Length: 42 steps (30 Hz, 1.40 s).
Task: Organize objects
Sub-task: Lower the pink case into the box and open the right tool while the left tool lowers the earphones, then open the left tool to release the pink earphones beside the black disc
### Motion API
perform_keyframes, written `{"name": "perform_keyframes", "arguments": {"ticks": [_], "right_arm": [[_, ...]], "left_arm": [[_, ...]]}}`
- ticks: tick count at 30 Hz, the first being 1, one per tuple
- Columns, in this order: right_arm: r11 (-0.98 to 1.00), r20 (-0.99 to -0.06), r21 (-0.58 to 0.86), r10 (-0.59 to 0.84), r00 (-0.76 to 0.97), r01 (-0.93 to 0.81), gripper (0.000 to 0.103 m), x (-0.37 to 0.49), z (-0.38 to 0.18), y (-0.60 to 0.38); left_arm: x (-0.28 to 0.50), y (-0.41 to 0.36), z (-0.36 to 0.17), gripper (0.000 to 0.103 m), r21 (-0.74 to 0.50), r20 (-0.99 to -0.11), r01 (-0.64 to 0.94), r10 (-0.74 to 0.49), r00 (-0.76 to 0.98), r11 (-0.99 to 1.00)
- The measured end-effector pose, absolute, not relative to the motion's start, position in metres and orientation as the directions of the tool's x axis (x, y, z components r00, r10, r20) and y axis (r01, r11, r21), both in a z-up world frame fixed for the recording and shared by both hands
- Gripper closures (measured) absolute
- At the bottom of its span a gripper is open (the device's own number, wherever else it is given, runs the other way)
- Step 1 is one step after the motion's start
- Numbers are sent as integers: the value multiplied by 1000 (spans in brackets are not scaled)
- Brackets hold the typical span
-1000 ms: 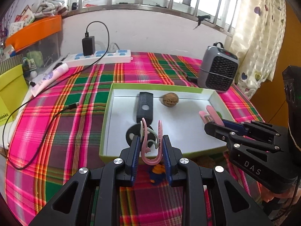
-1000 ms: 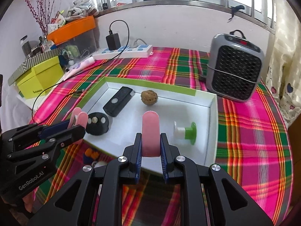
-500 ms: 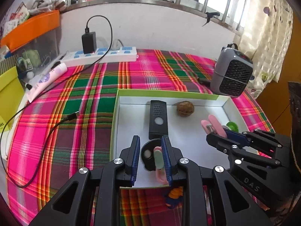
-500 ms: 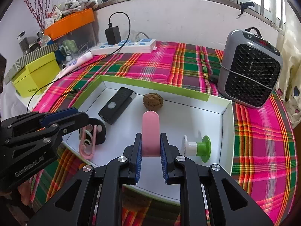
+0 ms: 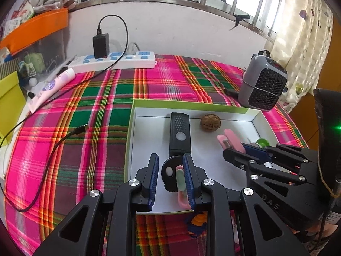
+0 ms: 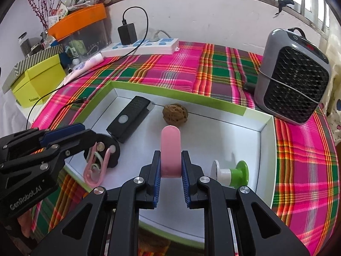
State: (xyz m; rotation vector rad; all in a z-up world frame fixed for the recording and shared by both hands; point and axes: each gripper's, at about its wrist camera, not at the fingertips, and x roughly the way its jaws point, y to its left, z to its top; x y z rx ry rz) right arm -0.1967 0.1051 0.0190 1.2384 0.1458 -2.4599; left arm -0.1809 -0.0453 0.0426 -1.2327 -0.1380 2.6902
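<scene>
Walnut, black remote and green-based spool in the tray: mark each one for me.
walnut (image 6: 174,114), right wrist view, middle of its wrinkled shell.
black remote (image 6: 130,119), right wrist view, its top face above the round button.
green-based spool (image 6: 242,171), right wrist view, the green disc end.

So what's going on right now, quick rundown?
Right gripper clamped on pink clip over white tray. Left gripper open; pink paperclip lies in tray against black disc. Nothing blocking.
</scene>
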Motion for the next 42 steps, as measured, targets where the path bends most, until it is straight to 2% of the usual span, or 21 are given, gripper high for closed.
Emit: {"name": "perform_keyframes", "arguments": {"ticks": [27, 32, 42], "right_arm": [[-922, -805, 50, -265, -531, 384, 84, -208, 10, 93], [-926, -802, 52, -262, -537, 375, 64, -208, 11, 95], [-932, -794, 51, -256, -551, 359, 64, -205, 14, 98]], "left_arm": [[-180, -47, 42, 81, -166, -740, -128, 209, -639, -978], [-179, -47, 43, 78, -166, -739, -129, 210, -641, -978], [-172, -46, 45, 76, -159, -730, -129, 205, -651, -979]]}}
